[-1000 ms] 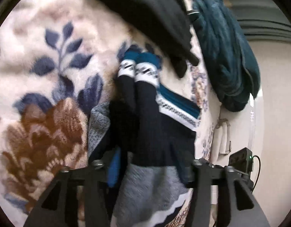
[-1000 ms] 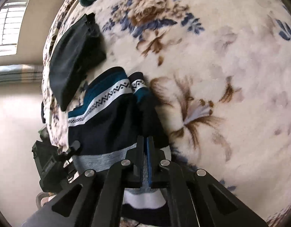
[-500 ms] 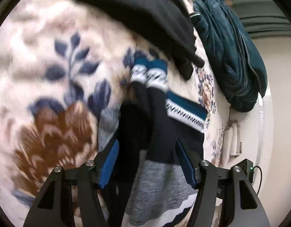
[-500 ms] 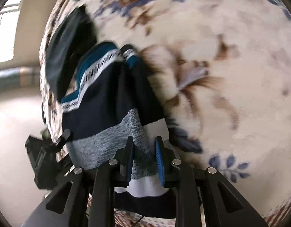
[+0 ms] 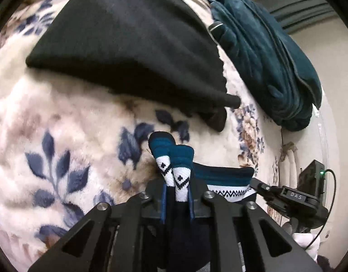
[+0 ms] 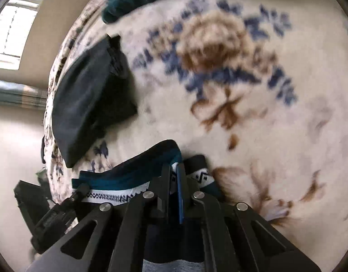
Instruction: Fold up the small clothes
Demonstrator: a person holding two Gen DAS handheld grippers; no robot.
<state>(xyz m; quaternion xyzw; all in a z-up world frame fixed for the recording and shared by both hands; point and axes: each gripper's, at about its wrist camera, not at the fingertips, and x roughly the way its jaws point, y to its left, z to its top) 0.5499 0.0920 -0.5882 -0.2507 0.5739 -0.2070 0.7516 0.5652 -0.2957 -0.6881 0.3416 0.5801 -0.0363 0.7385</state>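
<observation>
Knitted sweater on plush blanket

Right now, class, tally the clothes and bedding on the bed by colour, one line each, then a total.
Black garment: 1
Teal blanket: 1
Navy patterned sweater: 1
Floral cover: 1
Total: 4
</observation>
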